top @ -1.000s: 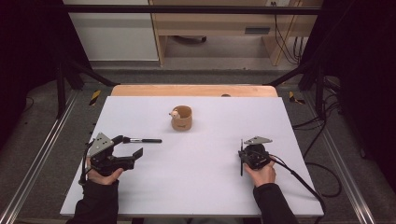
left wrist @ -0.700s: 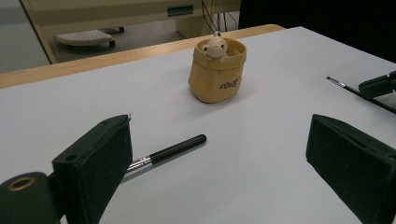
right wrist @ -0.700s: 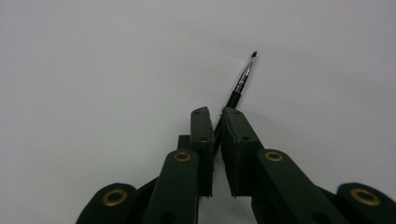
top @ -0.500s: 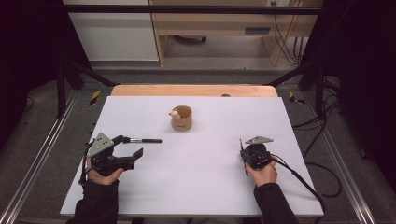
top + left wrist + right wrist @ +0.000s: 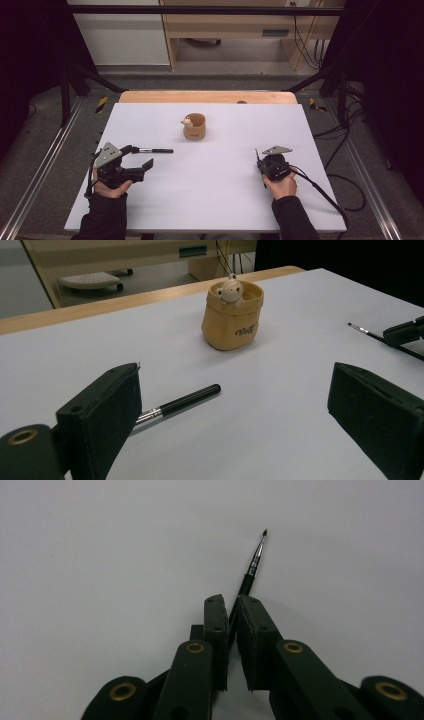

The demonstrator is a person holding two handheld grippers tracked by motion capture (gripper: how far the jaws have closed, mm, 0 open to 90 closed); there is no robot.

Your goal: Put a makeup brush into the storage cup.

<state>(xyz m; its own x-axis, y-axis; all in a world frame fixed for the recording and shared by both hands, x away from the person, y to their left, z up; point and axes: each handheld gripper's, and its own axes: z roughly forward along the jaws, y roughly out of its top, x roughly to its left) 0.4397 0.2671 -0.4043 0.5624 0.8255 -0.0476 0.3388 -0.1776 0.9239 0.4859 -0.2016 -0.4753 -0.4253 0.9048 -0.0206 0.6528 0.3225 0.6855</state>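
Note:
A tan pouch-shaped holder [image 5: 194, 127] [image 5: 232, 315] with a small white bear figure on its rim stands at the middle back of the white table [image 5: 215, 205]. A thin black brush [image 5: 155, 150] [image 5: 185, 401] lies flat on the table. My left gripper [image 5: 140, 156] [image 5: 235, 385] is open, and its one jaw lies right by that brush's near end. My right gripper [image 5: 261, 162] [image 5: 232, 602] is shut on a second thin brush [image 5: 254, 562], whose pointed tip sticks out past the jaws. Those jaws have just closed a little further on it.
A wooden strip [image 5: 207, 96] runs along the table's far edge. Metal frame rails [image 5: 45, 165] flank both sides. The right gripper's cable [image 5: 320, 192] trails off the table at the right. Furniture stands on the floor behind.

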